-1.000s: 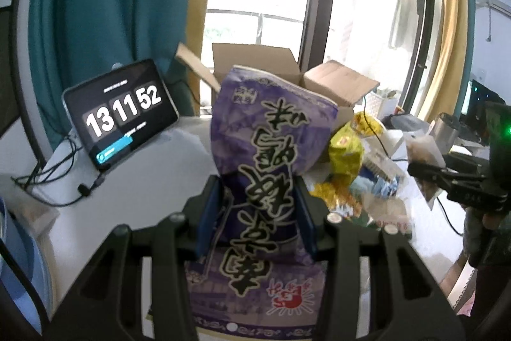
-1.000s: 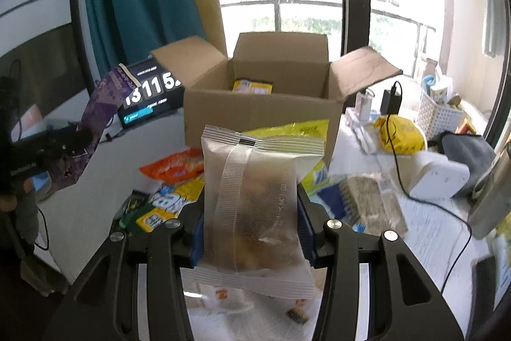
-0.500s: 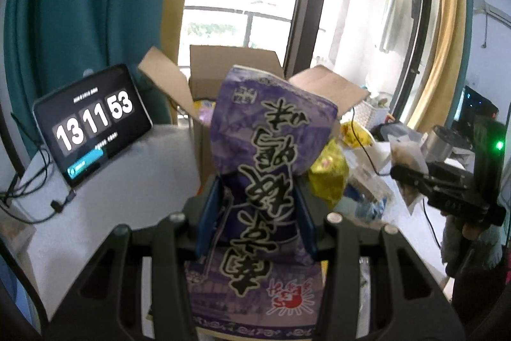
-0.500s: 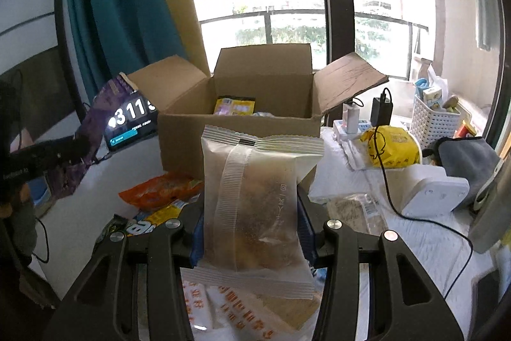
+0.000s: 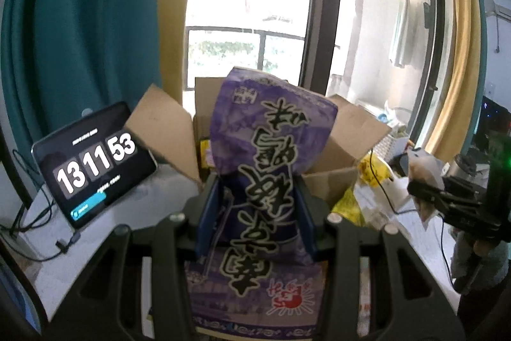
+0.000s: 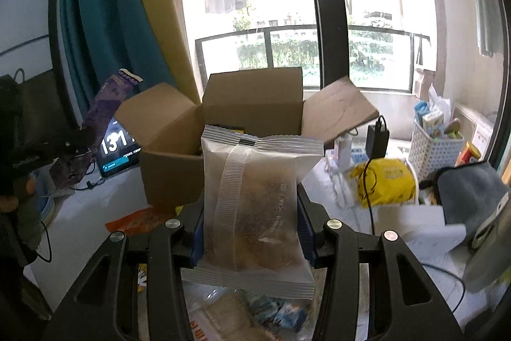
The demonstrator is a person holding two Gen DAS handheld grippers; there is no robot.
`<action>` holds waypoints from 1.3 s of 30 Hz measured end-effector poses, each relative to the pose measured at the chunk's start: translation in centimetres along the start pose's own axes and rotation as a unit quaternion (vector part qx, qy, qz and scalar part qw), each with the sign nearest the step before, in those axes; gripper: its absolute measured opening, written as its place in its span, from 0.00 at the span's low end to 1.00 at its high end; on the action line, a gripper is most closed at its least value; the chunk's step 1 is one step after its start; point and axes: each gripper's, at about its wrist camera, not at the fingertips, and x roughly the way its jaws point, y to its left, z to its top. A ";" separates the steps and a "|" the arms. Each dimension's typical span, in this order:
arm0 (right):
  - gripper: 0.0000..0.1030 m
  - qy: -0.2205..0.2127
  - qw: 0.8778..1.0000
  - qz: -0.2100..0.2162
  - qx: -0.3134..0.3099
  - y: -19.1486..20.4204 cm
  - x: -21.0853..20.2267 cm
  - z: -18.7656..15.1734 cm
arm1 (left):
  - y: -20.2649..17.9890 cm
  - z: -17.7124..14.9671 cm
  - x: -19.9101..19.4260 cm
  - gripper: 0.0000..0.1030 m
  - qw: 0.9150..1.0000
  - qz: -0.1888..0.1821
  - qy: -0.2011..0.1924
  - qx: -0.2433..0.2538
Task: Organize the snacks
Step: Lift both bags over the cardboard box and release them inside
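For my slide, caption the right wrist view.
Right gripper holds a translucent snack packet before the open cardboard box.

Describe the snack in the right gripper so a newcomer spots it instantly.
Start at the open cardboard box below the window. Directly in front of it, the right gripper clamps a frosted packet: pale, see-through, brownish food inside, unlike the purple bag at left.

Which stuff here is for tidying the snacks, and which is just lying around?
For the job:
purple snack bag, clamped in the left gripper
clear snack packet, clamped in the right gripper
open cardboard box
orange snack packet on the table

Just lying around:
tablet clock
white basket
grey cloth
black charger
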 end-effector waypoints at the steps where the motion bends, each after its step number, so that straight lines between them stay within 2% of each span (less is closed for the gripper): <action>1: 0.48 -0.002 1.000 0.000 -0.001 -0.2 0.1 0.4 | -0.1 0.3 0.4 0.45 1.000 0.001 -0.001 0.001; 14: 0.48 -0.030 0.999 -0.016 -0.020 -1.3 1.3 4.3 | 0.4 4.2 5.5 0.45 0.999 0.008 -0.029 0.018; 28: 0.48 -0.038 0.999 -0.009 -0.032 -0.9 7.2 8.9 | 1.8 5.3 11.8 0.46 1.000 0.013 -0.004 -0.002; 32: 0.48 -0.035 0.999 -0.005 -0.031 -0.3 9.3 9.7 | 2.4 5.4 13.3 0.52 1.000 0.012 0.010 -0.016; 34: 0.48 -0.035 0.999 -0.006 -0.032 -0.2 10.2 10.0 | 2.6 5.5 13.6 0.66 1.000 0.013 0.010 -0.017; 37: 0.48 -0.038 0.999 -0.011 -0.026 -0.1 11.5 10.5 | 2.6 5.7 13.7 0.72 1.000 0.009 0.011 -0.017; 38: 0.50 -0.037 0.999 -0.010 -0.024 0.1 11.7 10.7 | 2.6 5.7 13.5 0.73 1.000 0.008 0.010 -0.015; 39: 0.59 -0.035 0.999 -0.010 -0.024 0.2 12.0 10.9 | 2.5 5.8 13.3 0.75 1.000 0.008 0.008 -0.014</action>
